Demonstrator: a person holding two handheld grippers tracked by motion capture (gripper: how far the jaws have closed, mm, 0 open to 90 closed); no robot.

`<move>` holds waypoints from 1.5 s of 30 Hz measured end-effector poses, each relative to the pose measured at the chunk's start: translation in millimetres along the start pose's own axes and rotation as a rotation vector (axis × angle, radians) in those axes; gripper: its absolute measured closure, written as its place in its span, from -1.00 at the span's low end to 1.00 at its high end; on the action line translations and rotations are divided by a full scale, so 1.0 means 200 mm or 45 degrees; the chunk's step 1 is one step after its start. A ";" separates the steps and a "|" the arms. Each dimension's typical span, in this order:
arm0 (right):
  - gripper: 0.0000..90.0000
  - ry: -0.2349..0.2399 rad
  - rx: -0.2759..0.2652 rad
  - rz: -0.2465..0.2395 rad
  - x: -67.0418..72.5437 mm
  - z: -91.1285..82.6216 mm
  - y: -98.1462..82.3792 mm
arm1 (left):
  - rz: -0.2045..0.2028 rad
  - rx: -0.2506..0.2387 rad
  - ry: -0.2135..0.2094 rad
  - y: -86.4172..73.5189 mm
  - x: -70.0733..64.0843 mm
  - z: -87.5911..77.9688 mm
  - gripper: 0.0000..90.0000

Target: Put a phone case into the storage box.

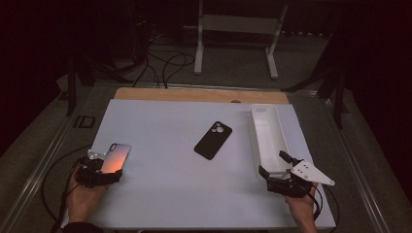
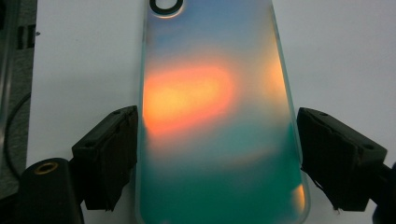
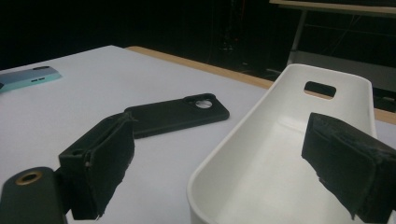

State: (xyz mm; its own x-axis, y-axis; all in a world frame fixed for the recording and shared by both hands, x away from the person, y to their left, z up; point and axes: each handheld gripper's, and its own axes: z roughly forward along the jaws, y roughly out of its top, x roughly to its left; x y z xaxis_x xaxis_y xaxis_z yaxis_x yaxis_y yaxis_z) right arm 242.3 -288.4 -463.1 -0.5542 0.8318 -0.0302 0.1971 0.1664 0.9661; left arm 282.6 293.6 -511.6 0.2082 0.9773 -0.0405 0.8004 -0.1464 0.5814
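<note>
An iridescent phone case [image 1: 115, 156] [image 2: 210, 93] lies face down near the white table's front left corner, its camera ring pointing away. My left gripper [image 1: 108, 168] [image 2: 217, 126] straddles its near end, and both pads [image 2: 112, 154] touch the case's long edges. A black phone case [image 1: 213, 140] [image 3: 177, 114] lies flat mid-table. At the right, a long white tray [image 1: 256, 141] [image 3: 233, 135] runs front to back and holds nothing visible. My right gripper [image 1: 271, 162] [image 3: 222, 126] stands open at the tray's near end, with one jaw outside its left wall and one over its inside.
The white mat [image 1: 170, 194] covers a table whose wooden far edge [image 1: 194, 93] shows. Beyond it are a white stand [image 1: 235, 29] and cables [image 1: 165, 63] on the dark floor. The iridescent case [image 3: 28, 77] appears far left in the right gripper view.
</note>
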 end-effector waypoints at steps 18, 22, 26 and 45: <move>-0.79 0.011 0.000 0.002 0.00 0.00 0.01 | 0.071 -0.161 -0.070 0.09 -0.11 -0.14 -0.63; -0.79 0.036 0.000 0.019 0.00 0.01 0.02 | 0.102 -0.202 -0.106 0.13 -0.16 -0.18 -0.63; -0.79 0.057 0.004 0.036 0.00 0.03 0.03 | 0.137 -0.233 -0.139 0.16 -0.21 -0.20 -0.63; -0.80 0.214 0.056 0.166 0.01 0.14 0.14 | 0.368 -0.346 -0.306 0.33 -0.56 -0.29 -0.63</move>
State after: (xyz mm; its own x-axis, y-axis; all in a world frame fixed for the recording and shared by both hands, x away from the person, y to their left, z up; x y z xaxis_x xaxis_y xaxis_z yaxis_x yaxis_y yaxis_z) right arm 268.6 -267.2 -444.1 -0.6479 0.7486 0.1409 0.3093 0.0894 0.9468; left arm 278.7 182.9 -421.6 0.5513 0.8342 -0.0139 0.5207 -0.3310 0.7869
